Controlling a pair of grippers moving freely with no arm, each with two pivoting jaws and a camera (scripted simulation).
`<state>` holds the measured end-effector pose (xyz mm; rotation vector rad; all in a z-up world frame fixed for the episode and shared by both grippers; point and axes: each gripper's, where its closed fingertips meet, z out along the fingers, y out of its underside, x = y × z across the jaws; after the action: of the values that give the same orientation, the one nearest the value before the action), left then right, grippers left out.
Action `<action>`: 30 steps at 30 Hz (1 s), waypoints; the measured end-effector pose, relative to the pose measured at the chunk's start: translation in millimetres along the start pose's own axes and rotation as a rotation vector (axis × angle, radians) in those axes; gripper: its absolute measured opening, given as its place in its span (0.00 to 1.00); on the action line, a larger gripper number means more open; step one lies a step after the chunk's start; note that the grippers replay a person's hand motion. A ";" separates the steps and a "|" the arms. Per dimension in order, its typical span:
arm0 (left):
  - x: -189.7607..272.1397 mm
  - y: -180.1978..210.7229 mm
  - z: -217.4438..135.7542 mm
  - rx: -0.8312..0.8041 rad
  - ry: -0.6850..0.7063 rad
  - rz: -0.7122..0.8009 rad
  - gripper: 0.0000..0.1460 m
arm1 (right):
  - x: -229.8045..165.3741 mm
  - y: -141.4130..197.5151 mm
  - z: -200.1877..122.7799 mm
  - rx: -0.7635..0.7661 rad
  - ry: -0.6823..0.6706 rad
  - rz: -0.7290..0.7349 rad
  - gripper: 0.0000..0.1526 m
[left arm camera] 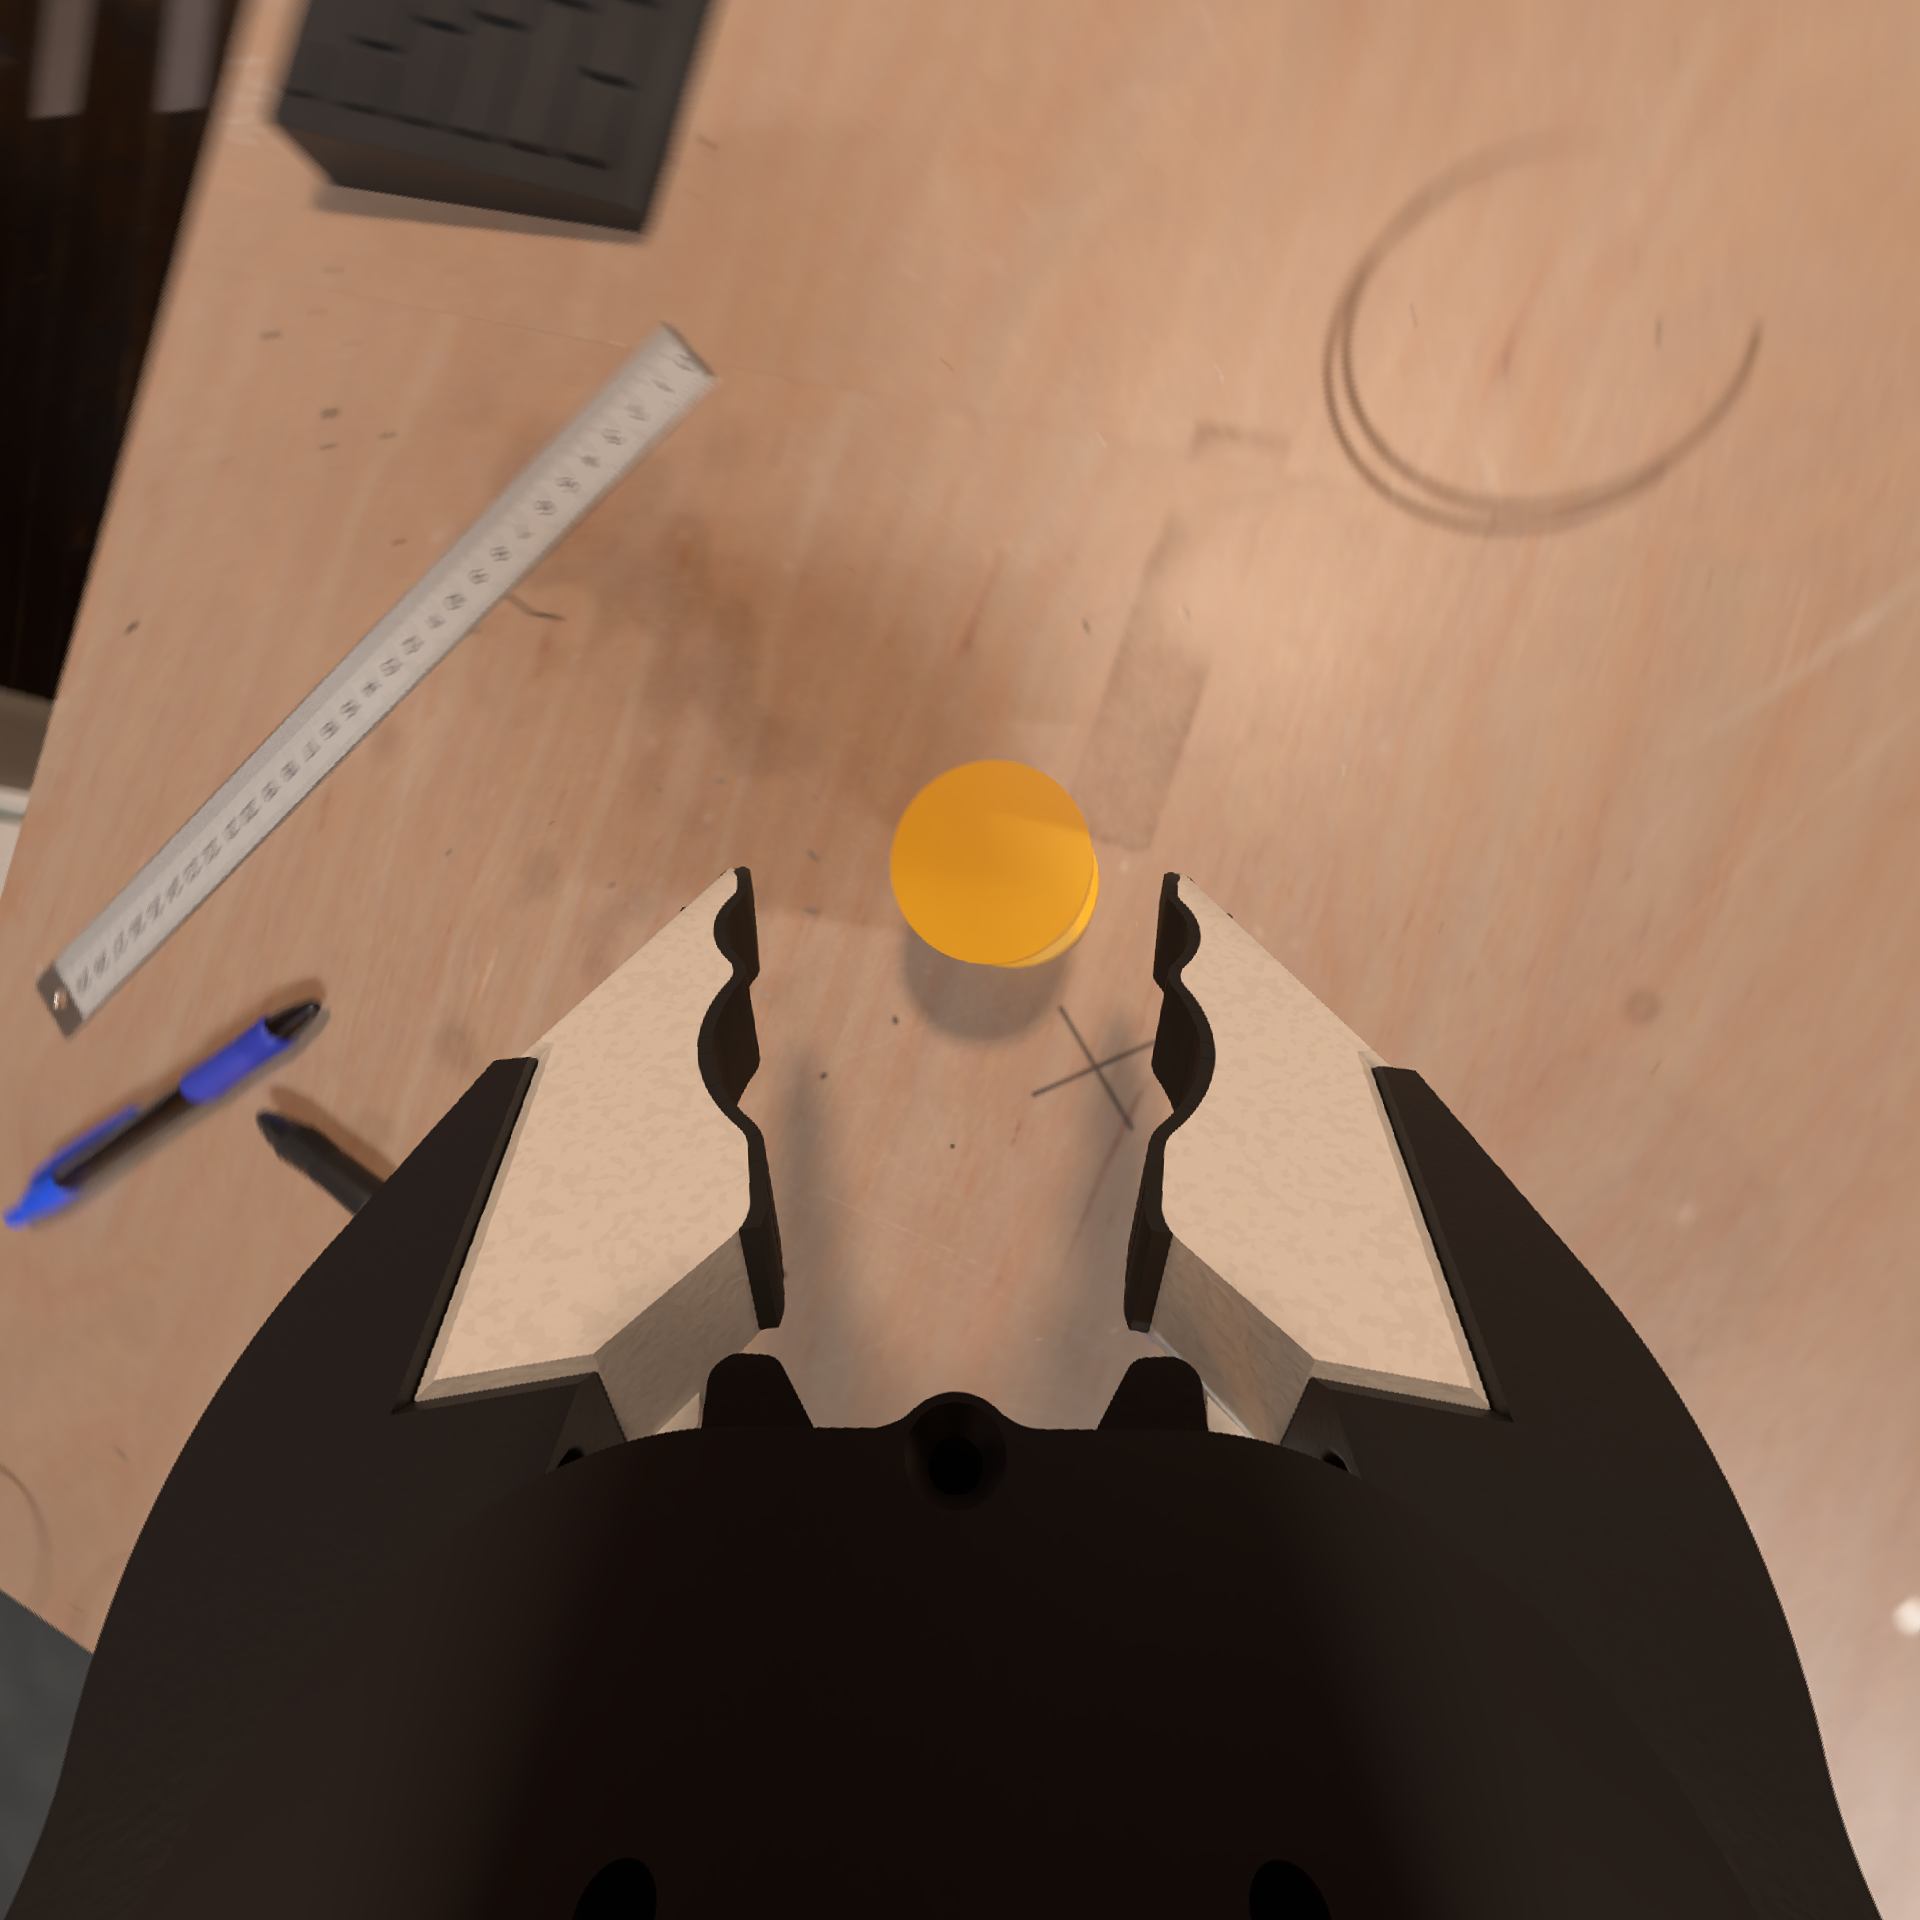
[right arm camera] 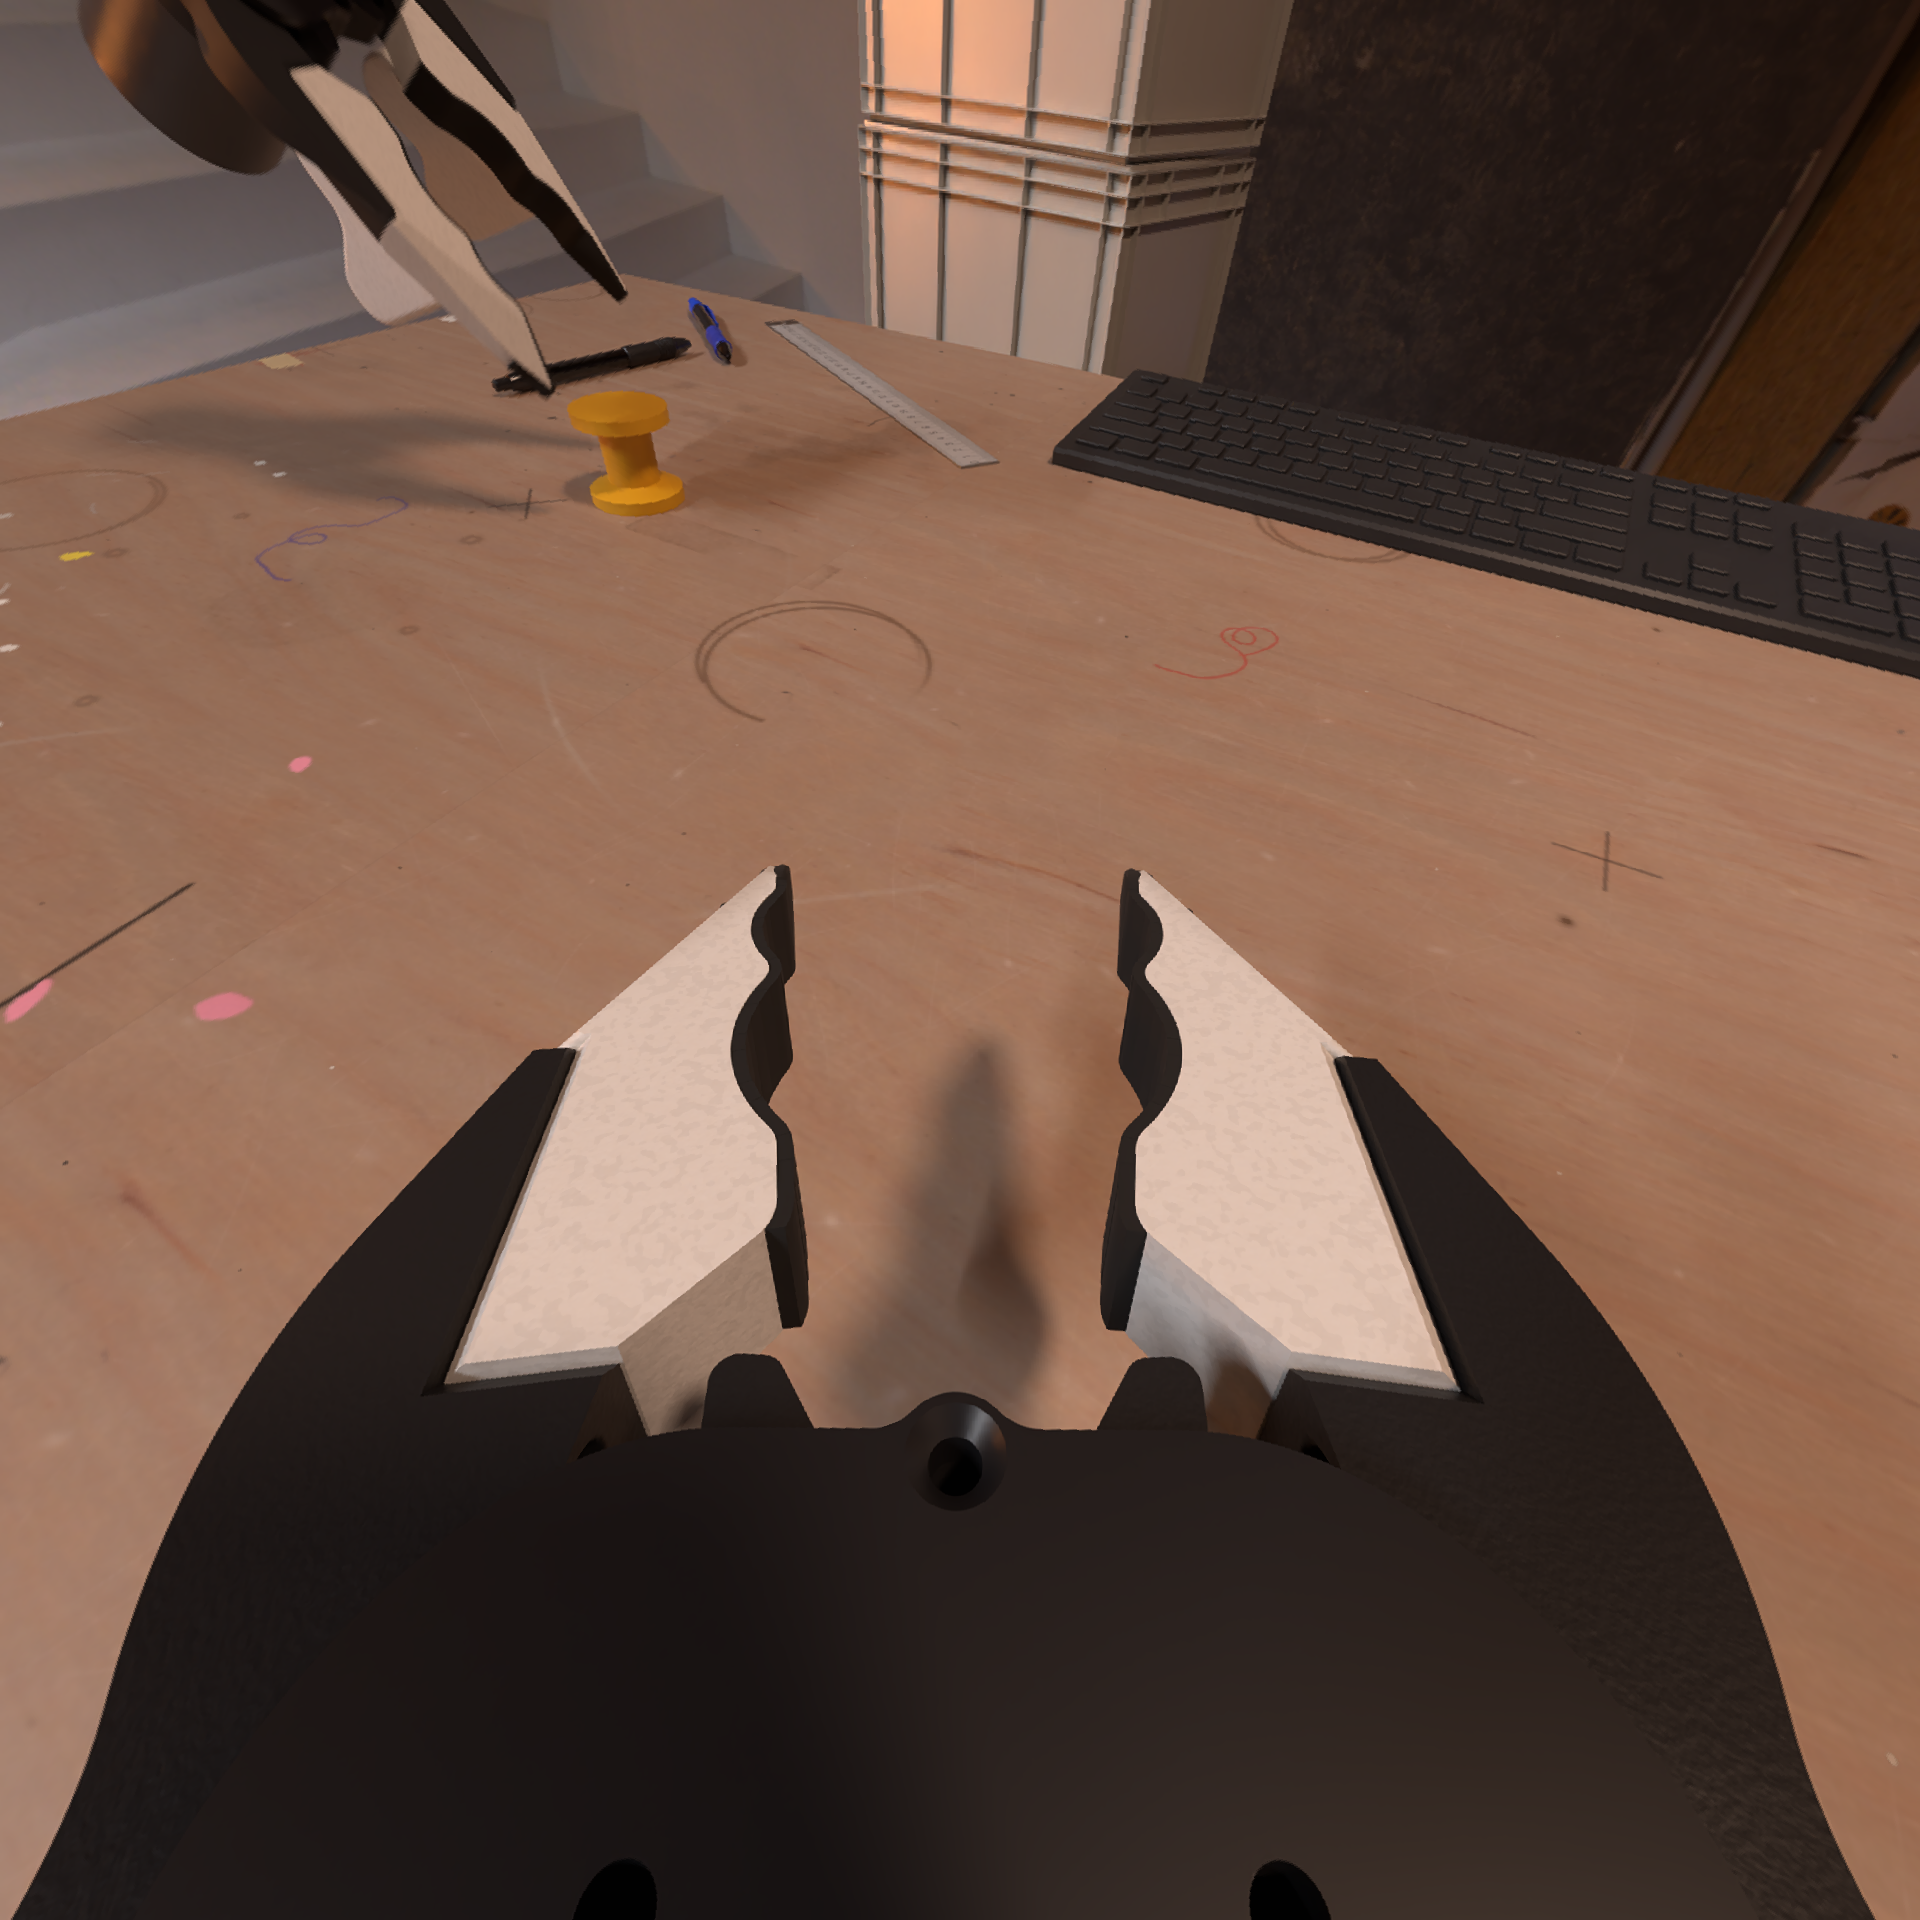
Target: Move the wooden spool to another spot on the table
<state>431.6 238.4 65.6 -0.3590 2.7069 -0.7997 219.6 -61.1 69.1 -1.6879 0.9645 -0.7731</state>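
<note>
Spool first, since all else turns on it: the wooden spool stands upright on its lower flange on my table, toward the far left in the right wrist view, orange, with a narrow waist between two round flanges.

Largest of the other things is the black keyboard along the far right edge. The steel ruler lies between it and the spool. Beyond the spool lie a black marker and a blue pen, close together.

My left gripper hangs above the spool, pointing steeply down, fingers spread with nothing between them; from its own camera the top flange sits just ahead of the gap, slightly right of centre. My right gripper rests low over bare table, well apart from the spool, also spread and empty.

To do this well, I judge I should nudge right to centre the spool, descend until the fingertips straddle the waist below the top flange, and pinch there. Gripping the flange rim alone risks tipping it toward the marker.
</note>
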 end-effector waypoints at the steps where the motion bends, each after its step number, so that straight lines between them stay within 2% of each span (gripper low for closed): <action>1: 3.4 4.2 5.9 -0.037 0.029 0.064 0.53 | 0.3 0.0 0.0 0.000 0.003 0.001 0.41; 4: 13.0 17.8 17.3 -0.154 0.120 0.206 0.57 | 0.7 -0.3 -0.2 0.003 0.011 0.002 0.41; 7: 7.2 25.5 26.4 -0.237 0.090 0.334 0.57 | -0.2 0.0 0.2 0.000 0.013 -0.006 0.41; 9: 0.6 30.3 34.4 -0.299 0.055 0.389 0.54 | -1.0 1.2 1.6 -0.012 0.010 -0.010 0.40; 14: 9.0 26.1 43.1 -0.275 0.191 0.275 0.35 | -2.3 2.2 2.9 -0.022 0.009 -0.020 0.40; 18: 9.3 29.2 40.5 -0.277 0.205 0.289 0.35 | -3.3 0.9 1.7 -0.010 0.003 -0.020 0.40; 23: -1.2 28.1 22.1 -0.272 0.102 0.337 0.35 | -3.2 -0.9 0.0 0.006 0.004 -0.017 0.39; 30: -19.6 -6.7 -42.4 -0.206 -0.072 0.344 0.35 | -4.9 -3.2 -2.0 0.022 0.010 -0.039 0.38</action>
<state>436.1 259.7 107.5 0.0377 2.6816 -0.4067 216.3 -57.1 72.5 -1.6896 0.9296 -0.8158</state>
